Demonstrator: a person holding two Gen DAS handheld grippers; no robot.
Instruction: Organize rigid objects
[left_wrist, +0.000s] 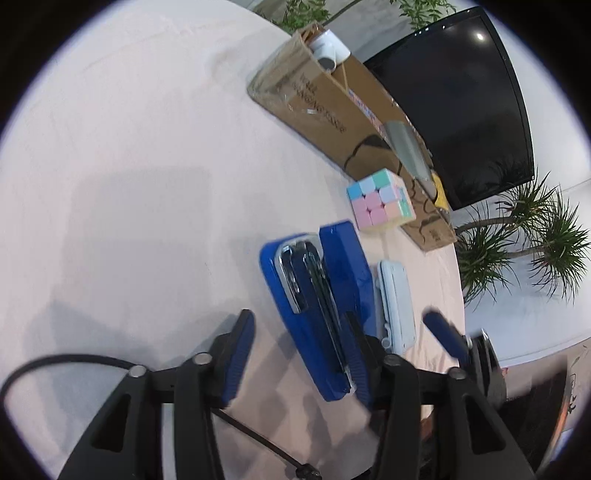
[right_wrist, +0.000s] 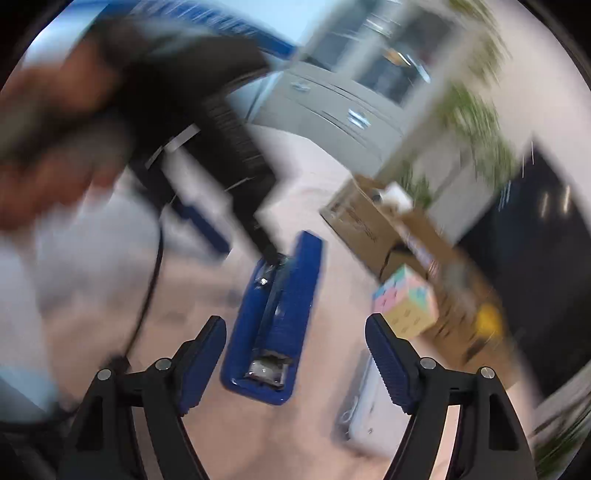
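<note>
The blue stapler (left_wrist: 314, 306) lay on the desk (left_wrist: 129, 166) near its right edge, long axis running away from both grippers. The left gripper (left_wrist: 295, 354) straddled its near end, released; the right gripper (right_wrist: 295, 365), also released, stood just beside it.

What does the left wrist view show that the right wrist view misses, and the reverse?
Left wrist only: the right gripper's fingertip at the edge.
Right wrist only: the person's hand on the left gripper, blurred, and grey cabinets.
Both: blue stapler, pastel cube, cardboard box, pale case, dark screen.
</note>
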